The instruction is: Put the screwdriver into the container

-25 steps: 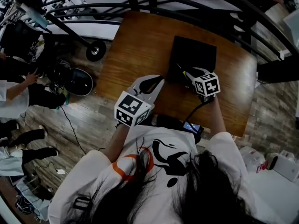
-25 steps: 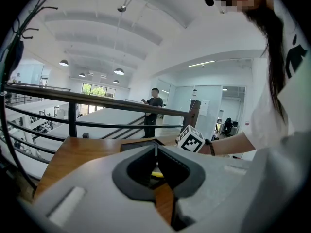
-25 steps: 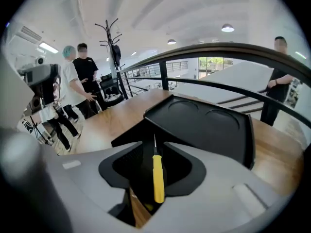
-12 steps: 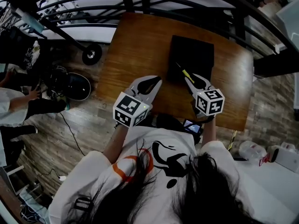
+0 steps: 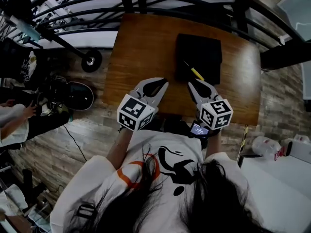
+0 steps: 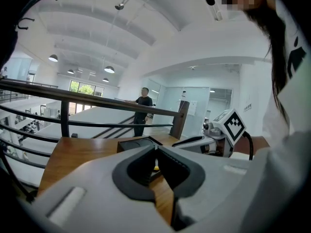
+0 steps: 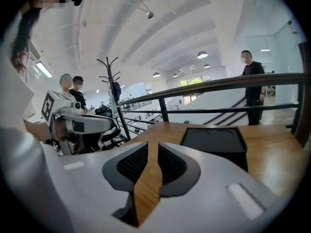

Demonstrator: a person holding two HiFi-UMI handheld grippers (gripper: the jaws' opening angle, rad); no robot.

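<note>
A black container (image 5: 199,52) stands on the wooden table (image 5: 141,47), and it also shows in the left gripper view (image 6: 135,142) and the right gripper view (image 7: 214,139). The screwdriver (image 5: 195,72), yellow-handled, lies slanted on the container's near part, free of both grippers. A bit of its yellow (image 6: 155,168) shows through the left jaws' hollow. My right gripper (image 5: 196,83) hangs just short of the container's near edge, its jaws a narrow gap apart with only table wood between them (image 7: 153,143). My left gripper (image 5: 162,82) is shut and empty to the container's left (image 6: 156,148).
A black railing (image 5: 160,8) runs along the table's far side, with a drop beyond. A small lit device (image 5: 199,129) hangs at the table's near edge. A coat stand (image 7: 110,81) and people stand off to the left; one person (image 7: 252,89) waits behind the railing.
My right gripper was at the container with the screwdriver; it has let go and drawn back toward me. The screwdriver stays on the container. The left gripper has hardly moved.
</note>
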